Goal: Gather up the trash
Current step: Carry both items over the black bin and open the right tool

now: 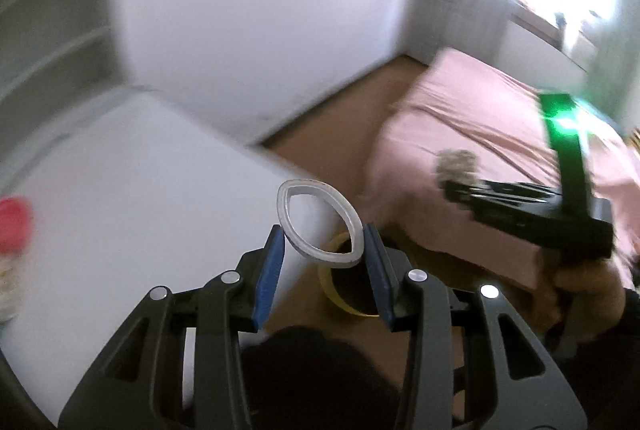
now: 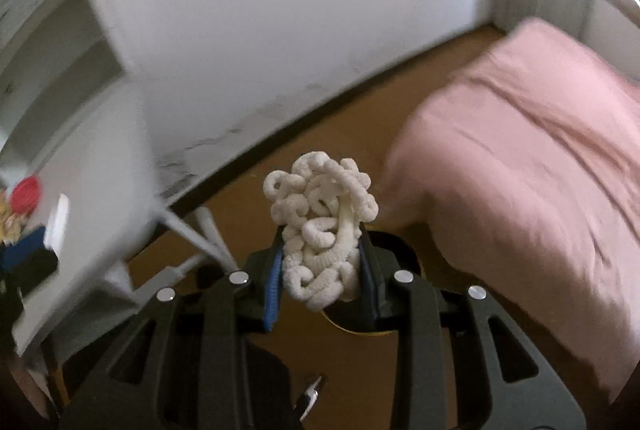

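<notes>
Left hand-held gripper [image 1: 324, 242] is closed on a translucent white ring [image 1: 320, 226], which is squeezed into an oval between the blue pads [image 1: 269, 276]; right hand-held gripper [image 2: 320, 262] is clamped on a cream-white curly foam wad [image 2: 322, 230], pinched between its pads [image 2: 272, 282]. Largest item seen: pink-covered bed [image 2: 520, 158], set on the brown floor [image 2: 248, 190] to the right in both views. White bench [image 1: 132, 210] is seen at left, with a blurred red round object [image 1: 14, 226] near its left edge; same red object [image 2: 26, 194] is shown in the right wrist view, beside a dark blue item [image 2: 24, 254]. White shelf unit [image 2: 56, 70] is seen against the wall behind the bench. Round bin with yellow rim and dark interior [image 1: 348, 294] is seen on the floor directly below the ring, between bench and bed; its rim [image 2: 360, 328] is partly hidden behind the right gripper and wad. Right gripper with wad [image 1: 456, 166] is also seen in the left wrist view, held over the bed edge, with a green light on it. Both views are motion-blurred.
</notes>
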`<action>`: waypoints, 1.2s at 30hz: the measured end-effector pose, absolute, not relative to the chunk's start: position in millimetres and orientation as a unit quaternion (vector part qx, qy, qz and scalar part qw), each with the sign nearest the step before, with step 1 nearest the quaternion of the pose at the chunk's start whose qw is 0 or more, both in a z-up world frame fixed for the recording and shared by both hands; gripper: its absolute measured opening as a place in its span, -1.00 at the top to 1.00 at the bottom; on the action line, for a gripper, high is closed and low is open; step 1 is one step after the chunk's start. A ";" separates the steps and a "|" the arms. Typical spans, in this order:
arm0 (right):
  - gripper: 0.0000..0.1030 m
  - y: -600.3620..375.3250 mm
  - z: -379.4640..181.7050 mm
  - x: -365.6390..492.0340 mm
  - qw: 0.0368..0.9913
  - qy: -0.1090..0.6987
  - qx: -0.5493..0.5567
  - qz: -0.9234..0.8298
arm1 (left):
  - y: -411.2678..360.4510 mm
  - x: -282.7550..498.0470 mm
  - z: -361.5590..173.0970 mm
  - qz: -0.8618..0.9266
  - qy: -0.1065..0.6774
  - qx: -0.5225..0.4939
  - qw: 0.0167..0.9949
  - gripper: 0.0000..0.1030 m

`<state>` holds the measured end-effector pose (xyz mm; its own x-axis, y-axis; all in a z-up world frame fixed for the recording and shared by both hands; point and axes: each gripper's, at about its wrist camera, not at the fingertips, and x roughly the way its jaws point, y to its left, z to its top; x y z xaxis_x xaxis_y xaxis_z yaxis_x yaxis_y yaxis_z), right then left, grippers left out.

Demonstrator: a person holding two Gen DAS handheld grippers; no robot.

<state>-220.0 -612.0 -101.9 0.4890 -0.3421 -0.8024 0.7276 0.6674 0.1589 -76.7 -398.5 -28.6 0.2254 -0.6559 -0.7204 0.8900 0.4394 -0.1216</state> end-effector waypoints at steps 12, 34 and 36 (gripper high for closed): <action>0.37 -708.7 -243.5 -239.9 0.727 0.481 0.357 -0.335 | -565.3 -98.4 -212.7 -0.534 0.480 0.227 0.658 0.24; -0.06 -734.1 -300.9 -211.7 0.701 0.507 0.395 -0.309 | -597.3 -69.8 -286.3 -0.510 0.528 0.215 0.644 -0.23; -0.13 -732.3 -296.1 -209.3 0.707 0.503 0.389 -0.310 | -592.5 -74.8 -277.7 -0.516 0.515 0.220 0.648 -0.33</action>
